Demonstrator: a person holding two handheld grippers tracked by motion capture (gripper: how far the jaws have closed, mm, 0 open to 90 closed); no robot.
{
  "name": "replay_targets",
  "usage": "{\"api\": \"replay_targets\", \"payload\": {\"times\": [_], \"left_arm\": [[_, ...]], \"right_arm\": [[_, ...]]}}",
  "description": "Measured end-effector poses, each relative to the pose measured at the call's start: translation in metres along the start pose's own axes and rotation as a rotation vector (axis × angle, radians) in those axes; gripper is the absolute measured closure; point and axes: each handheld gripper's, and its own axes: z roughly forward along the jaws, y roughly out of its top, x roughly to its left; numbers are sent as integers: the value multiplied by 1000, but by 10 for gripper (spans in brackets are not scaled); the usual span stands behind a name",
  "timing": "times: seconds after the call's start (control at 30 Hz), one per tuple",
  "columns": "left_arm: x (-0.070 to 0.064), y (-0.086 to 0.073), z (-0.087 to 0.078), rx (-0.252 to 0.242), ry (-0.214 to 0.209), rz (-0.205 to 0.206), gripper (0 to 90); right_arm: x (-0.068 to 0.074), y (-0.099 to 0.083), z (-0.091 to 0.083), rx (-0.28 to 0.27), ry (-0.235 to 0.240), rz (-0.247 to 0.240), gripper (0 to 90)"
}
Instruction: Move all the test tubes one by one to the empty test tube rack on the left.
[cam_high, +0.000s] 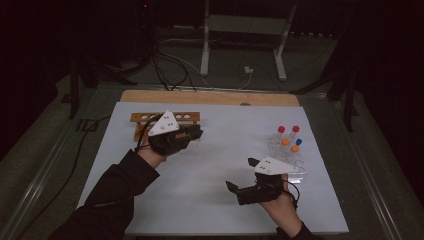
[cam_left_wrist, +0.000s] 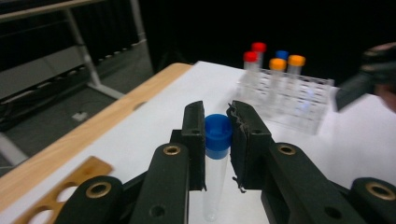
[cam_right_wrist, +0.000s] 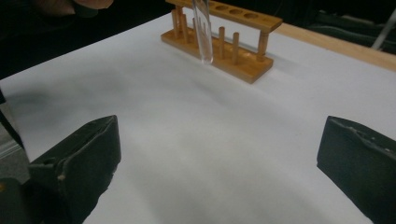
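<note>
You're holding the tube (cam_left_wrist: 215, 182) by its blue cap (cam_left_wrist: 218, 135), with the left gripper (cam_left_wrist: 218, 122) clamping on either side of it, and the glass is hanging free just off the near side of the wooden rack (cam_high: 165, 123). In the right gripper view the tube's round bottom (cam_right_wrist: 204, 35) is dangling in front of the rack's pegs, not over a hole yet.

Stuff I'd be watching for: you're pinching only the cap, so the tube is free to swing. If it's tilting while you're lowering it, the tip is likely going to catch the rack's top board or a peg instead of dropping through. A bump like that could also pop the cap loose or twist the tube out of the pads. That rack looks light too, so a sideways nudge might just push it along the white mat (cam_high: 215, 170).

Your right gripper (cam_high: 239, 176) is sitting wide open, gripping nothing, well away from the wooden rack toward your side, so it isn't steadying anything.

Containers: the tube you're carrying looks empty, clear all the way down. The wooden rack's holes look empty as far as I can tell. The clear plastic rack (cam_high: 289, 155), far across from the wooden one, is holding five capped tubes, two red, two orange, one blue, and I can't tell if there's anything in them.
</note>
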Motion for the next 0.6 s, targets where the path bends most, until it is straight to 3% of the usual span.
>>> {"api": "replay_targets", "payload": {"times": [0.1, 0.6], "left_arm": [[13, 3, 2, -6, 38, -14, 780], [54, 12, 6, -28, 156, -62, 780]], "right_arm": [[0, 0, 0, 0, -2, 5, 0], [-1, 0, -3, -18, 2, 6, 0]]}}
